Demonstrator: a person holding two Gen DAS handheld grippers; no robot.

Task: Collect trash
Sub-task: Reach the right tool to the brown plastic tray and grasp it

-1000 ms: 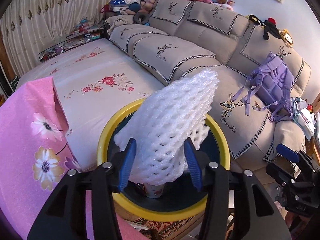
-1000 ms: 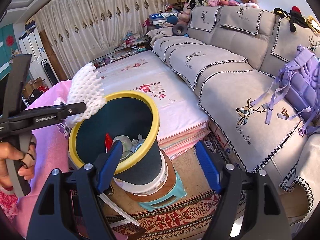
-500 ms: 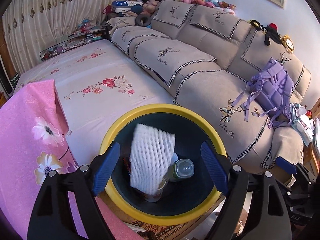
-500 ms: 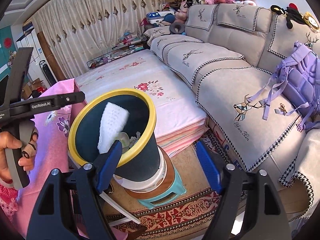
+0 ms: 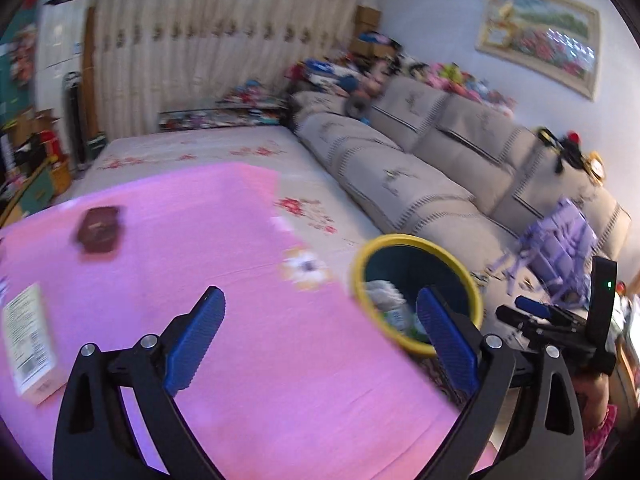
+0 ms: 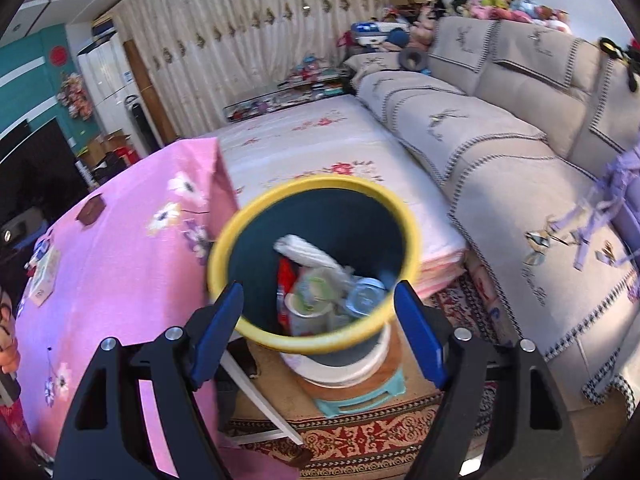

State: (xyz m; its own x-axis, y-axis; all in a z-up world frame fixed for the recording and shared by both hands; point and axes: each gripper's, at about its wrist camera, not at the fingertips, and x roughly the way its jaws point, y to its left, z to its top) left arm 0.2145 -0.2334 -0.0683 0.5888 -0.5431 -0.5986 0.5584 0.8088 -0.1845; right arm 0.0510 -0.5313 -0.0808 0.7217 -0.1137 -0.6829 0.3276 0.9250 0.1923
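The foam net lies in the yellow-rimmed bin. The left gripper is opening, nothing between its jaws; the right gripper is wide, empty. Next – reach left for the small carton or dark box on the pink cloth.

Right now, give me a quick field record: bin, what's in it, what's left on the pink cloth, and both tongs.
bin: yellow-rimmed bin, standing on a stool beside the pink cloth
bin contents: white foam net, a clear bottle, other trash
left on cloth: dark brown packet, white box near the left edge
left tongs: opening, nothing between them, over the cloth
right tongs: open, empty, pointed at the bin
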